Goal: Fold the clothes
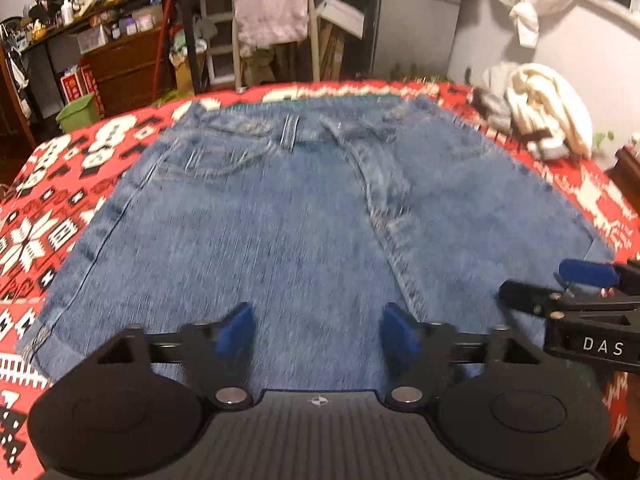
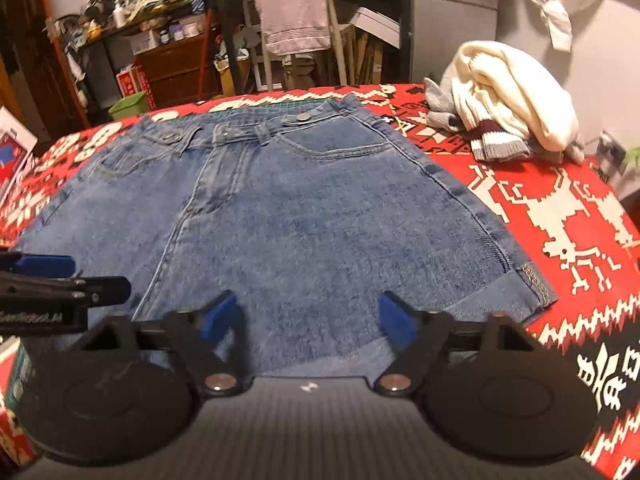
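**Denim shorts laid flat, both grippers empty**

The red patterned blanket (image 2: 560,208) covers the surface. The denim shorts (image 2: 304,216) lie flat at its centre, waistband at 12 o'clock, hems at 6 o'clock. A pile of clothes (image 2: 504,104) sits at 2 o'clock. Left gripper (image 1: 318,330): fingers spread, holding nothing, above the hem. Right gripper (image 2: 308,320): fingers spread, holding nothing, above the hem.
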Demonstrator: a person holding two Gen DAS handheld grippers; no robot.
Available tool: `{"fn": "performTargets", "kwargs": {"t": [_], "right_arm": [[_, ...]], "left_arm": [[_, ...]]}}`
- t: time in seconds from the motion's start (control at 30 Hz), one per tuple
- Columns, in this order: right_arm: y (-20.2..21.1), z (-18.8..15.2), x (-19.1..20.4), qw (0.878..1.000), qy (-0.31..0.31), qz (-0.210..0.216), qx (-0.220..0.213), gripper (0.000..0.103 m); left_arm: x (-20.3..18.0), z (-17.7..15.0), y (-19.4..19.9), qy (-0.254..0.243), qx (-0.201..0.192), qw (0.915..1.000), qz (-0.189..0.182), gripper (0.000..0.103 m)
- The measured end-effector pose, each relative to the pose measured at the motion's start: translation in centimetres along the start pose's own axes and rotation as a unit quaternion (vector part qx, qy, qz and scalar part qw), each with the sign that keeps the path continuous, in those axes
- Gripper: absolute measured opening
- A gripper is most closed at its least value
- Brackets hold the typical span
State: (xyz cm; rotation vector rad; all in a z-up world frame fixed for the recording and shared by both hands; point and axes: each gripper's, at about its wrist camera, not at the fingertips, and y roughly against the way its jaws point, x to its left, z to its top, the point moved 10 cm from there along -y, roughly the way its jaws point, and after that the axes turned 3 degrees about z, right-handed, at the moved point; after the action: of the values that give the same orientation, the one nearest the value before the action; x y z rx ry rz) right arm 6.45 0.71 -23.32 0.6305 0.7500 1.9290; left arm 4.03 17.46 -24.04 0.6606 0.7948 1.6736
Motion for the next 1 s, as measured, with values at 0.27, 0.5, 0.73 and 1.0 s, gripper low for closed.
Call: {"fn": "performTargets", "kwargs": {"t": [0.27,0.5,0.73,1.0], "right_arm": [[1.5,-1.2,1.3,0.998,-0.027,0.041,0.037,0.032],[2.3,-2.6,1.6,0.999,0.016,0.03,0.031,0.019],[3.6,-3.5,2.1,0.999,0.041,0.023,0.025,0.021],[7.0,-4.5,3.4,0.996,0.065,0.055,0.02,0.021]], "left_arm": [[0.5,-1.3,1.7,0.006,0.003,1.0,-0.005,0.024],[0.2,-3.3,1.9,0.006,0.025,0.9995,-0.018,0.01],[0.5,-3.4,2.7,0.017,0.017,0.9995,-0.02,0.009],[0.6,-3.8,6.8,0.028,-0.013,0.9979,-0.057,0.009]]}}
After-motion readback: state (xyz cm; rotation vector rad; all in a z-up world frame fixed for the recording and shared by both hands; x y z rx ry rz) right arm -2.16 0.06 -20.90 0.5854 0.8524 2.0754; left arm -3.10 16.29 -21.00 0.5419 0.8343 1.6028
